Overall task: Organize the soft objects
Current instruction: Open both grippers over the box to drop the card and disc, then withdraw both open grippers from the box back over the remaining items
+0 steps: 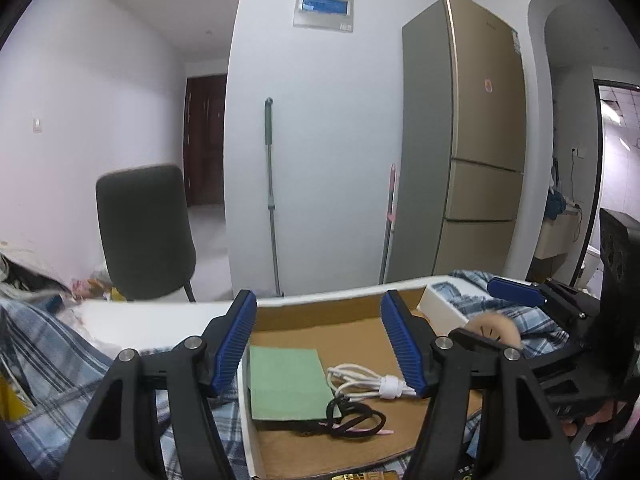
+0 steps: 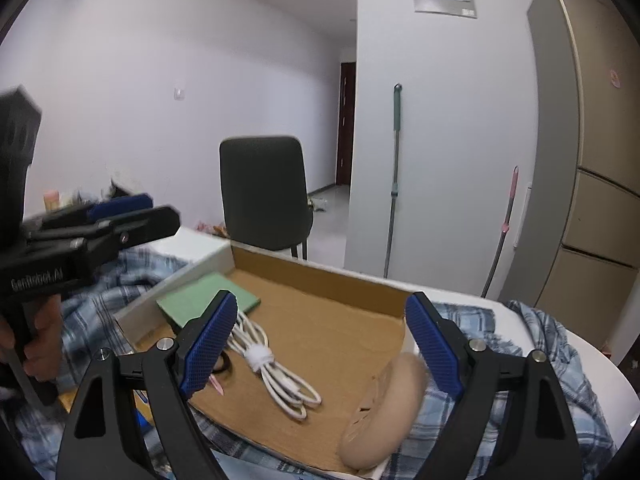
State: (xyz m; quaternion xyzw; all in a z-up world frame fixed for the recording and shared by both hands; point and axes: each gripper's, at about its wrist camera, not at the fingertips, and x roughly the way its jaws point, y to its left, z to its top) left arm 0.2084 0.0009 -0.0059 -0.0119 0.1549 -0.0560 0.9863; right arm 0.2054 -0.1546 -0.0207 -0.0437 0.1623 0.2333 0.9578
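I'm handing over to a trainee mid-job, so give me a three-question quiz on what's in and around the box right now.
1. True or false: the white cable lies bundled inside the cardboard box.
2. Which item sits at the box's right edge, partly over the rim? A) green pad B) beige round plush C) black hair tie
3. Fill in: the right gripper has its fingers ____ and holds nothing.

Key
1. True; a white strap binds it.
2. B: the beige round plush. The green pad and black hair tie lie toward the left.
3. open
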